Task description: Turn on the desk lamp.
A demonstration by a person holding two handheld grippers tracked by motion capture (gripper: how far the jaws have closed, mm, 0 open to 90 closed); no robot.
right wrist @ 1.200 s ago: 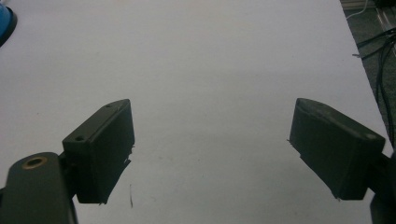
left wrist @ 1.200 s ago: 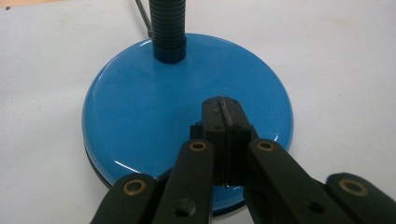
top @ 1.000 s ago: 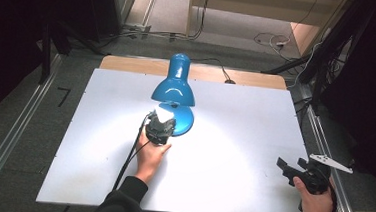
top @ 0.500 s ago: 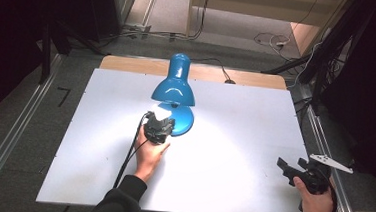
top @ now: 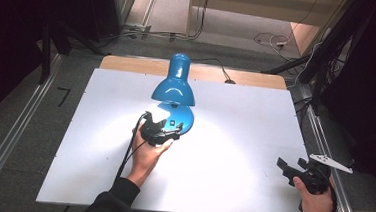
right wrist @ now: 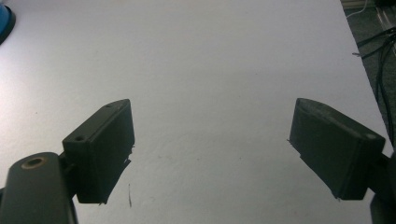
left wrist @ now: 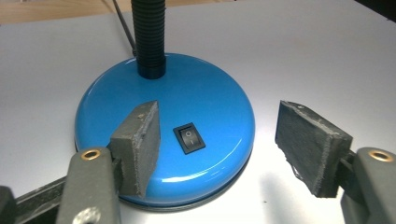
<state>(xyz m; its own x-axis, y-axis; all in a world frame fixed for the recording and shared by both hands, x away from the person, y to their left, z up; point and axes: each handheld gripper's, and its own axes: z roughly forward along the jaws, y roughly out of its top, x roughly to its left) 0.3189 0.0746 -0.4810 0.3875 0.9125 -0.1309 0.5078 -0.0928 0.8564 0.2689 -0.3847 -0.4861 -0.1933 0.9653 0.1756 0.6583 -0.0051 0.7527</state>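
A blue desk lamp stands on the white table [top: 245, 120], its shade [top: 176, 85] bent forward over its round base [top: 184, 120] and throwing a bright patch of light. My left gripper [top: 164, 125] sits at the near side of the base. Its jaws have just been opening and now stand open [left wrist: 219, 126]. One pad [left wrist: 140, 140] hovers over the base [left wrist: 210, 88], the other is beside its rim. The black rocker switch [left wrist: 189, 138] lies between them, untouched. My right gripper [top: 292, 166] rests open near the table's right front corner, nothing between its fingers [right wrist: 210, 121].
The lamp's black ribbed neck [left wrist: 148, 37] rises from the back of the base. Its cord [top: 223, 73] runs off the far edge over a wooden strip [top: 128, 64]. Metal rails [top: 13, 139] flank the table. The left gripper's cable [top: 127, 157] trails along the forearm.
The left gripper's jaws, together at the lamp base in the earlier frames, now stand apart. The hand has barely shifted. The right gripper has stayed where it was.
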